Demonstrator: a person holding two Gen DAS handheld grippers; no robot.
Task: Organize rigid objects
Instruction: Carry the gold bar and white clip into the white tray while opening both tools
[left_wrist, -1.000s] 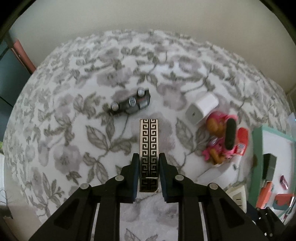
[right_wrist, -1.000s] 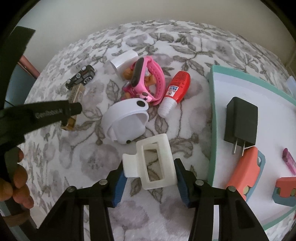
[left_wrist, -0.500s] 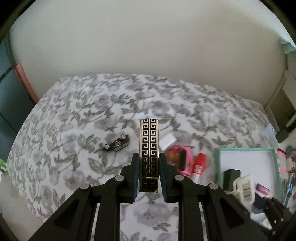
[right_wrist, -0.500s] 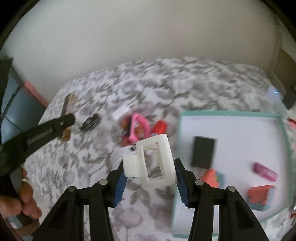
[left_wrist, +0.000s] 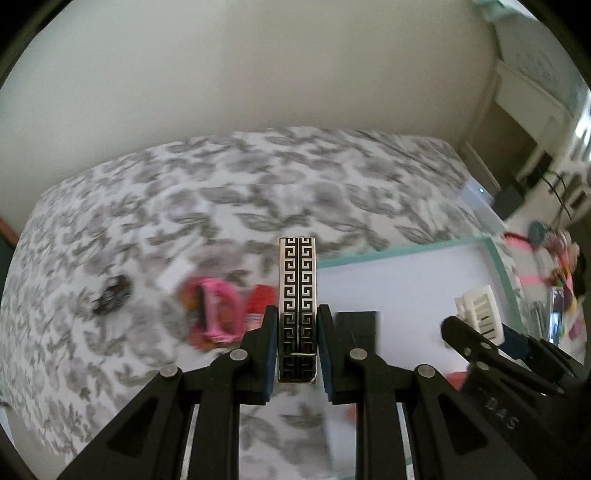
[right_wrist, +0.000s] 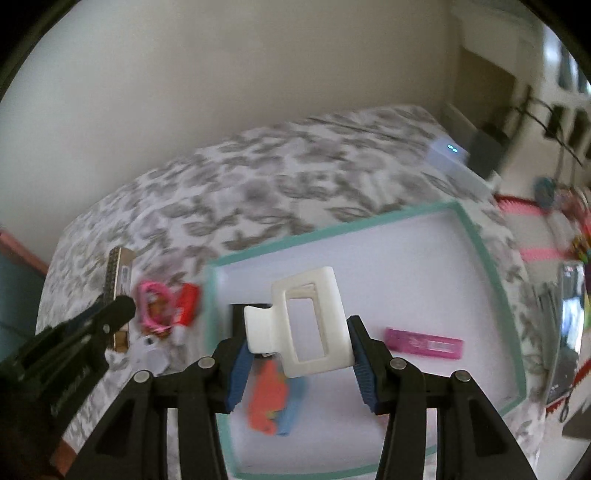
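While left tool (left_wrist: 297, 338) pinches patterned bar (left_wrist: 297, 291) and right tool (right_wrist: 298, 354) pinches white hair claw (right_wrist: 304, 325), both above bed; tray (right_wrist: 476, 236) part-filled: charger, pink stick (right_wrist: 423, 343) in; pink watch (left_wrist: 218, 308), toy car (left_wrist: 110, 295) left.

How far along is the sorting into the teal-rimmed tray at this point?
Done: a black charger, a magenta bar and an orange-blue piece lie in the tray. In hand: the left gripper grips a patterned bar, the right gripper a white hair claw. Left on the bedspread: toy car, pink watch, red bottle.
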